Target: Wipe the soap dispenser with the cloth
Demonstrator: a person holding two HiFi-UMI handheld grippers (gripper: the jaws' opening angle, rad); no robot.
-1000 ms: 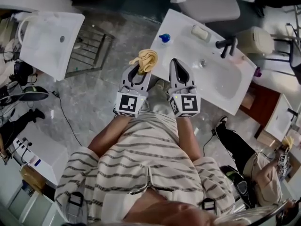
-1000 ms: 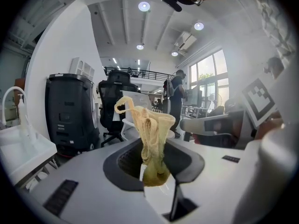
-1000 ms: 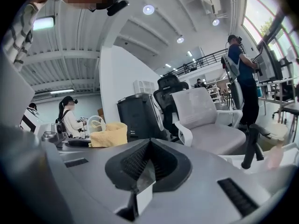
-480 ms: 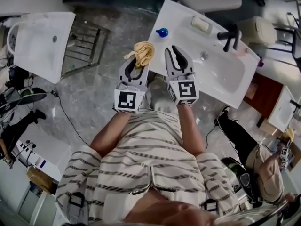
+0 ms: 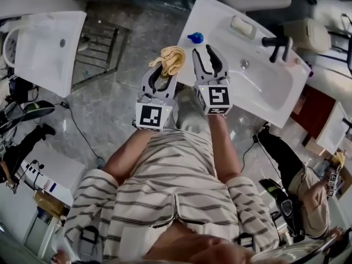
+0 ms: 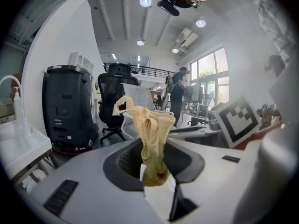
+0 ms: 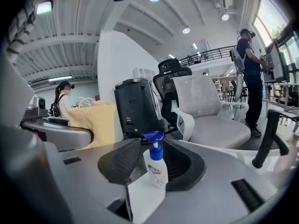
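The left tongs are clamped on a crumpled pale-yellow cloth. In the left gripper view the cloth's lower end is pinched between the jaws and the rest stands up in loose folds above them. In the head view the bunched cloth sticks out past the jaw tips, over the grey stone floor just beside the near corner of the white ceramic washbasin.

The right tongs are just beside the left ones, over the near edge of the washbasin, and their jaws are opening. The white plastic soap dispenser with a blue pump top stands upright on the washbasin's corner, a little ahead of the right jaw tips. In the right gripper view it shows in the gap between the two jaws, and neither pad presses on it. In that same view the yellow cloth appears off to the left of the bottle.

Further along the washbasin rim lie a white soap dish and a black tap. A white office chair and a black one stand beyond the washbasin.
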